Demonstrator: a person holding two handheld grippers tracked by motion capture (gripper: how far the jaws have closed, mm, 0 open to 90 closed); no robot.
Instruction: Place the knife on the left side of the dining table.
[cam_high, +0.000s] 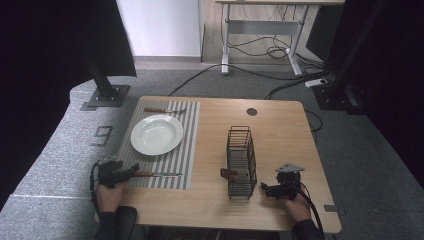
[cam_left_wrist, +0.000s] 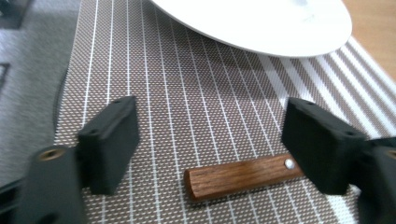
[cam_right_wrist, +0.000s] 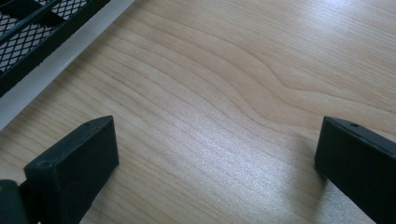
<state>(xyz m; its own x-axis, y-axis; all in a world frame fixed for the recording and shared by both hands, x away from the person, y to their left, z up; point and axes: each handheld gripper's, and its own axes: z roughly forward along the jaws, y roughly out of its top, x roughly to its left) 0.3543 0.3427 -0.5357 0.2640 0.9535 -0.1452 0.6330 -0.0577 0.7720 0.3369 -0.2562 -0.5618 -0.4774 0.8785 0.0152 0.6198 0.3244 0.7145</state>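
A wood-handled knife (cam_high: 156, 174) lies along the near edge of the striped placemat (cam_high: 187, 150). My left gripper (cam_high: 133, 171) is at the handle end, open. In the left gripper view the wooden handle (cam_left_wrist: 238, 176) lies flat on the mat between the wide-apart jaws of that gripper (cam_left_wrist: 210, 137), and its riveted end runs under the right-hand jaw. A white plate (cam_high: 157, 134) sits on the mat beyond. My right gripper (cam_high: 265, 188) is open low over bare tabletop, right of a black wire rack (cam_high: 241, 160); nothing is between its fingers (cam_right_wrist: 74, 163).
A second wood-handled utensil (cam_high: 164, 110) lies at the placemat's far edge. Another wooden handle (cam_high: 230, 173) sticks out of the rack's near left side. The rack's mesh base (cam_right_wrist: 32, 32) is close to the right gripper. A round cable hole (cam_high: 251, 111) is at the table's back.
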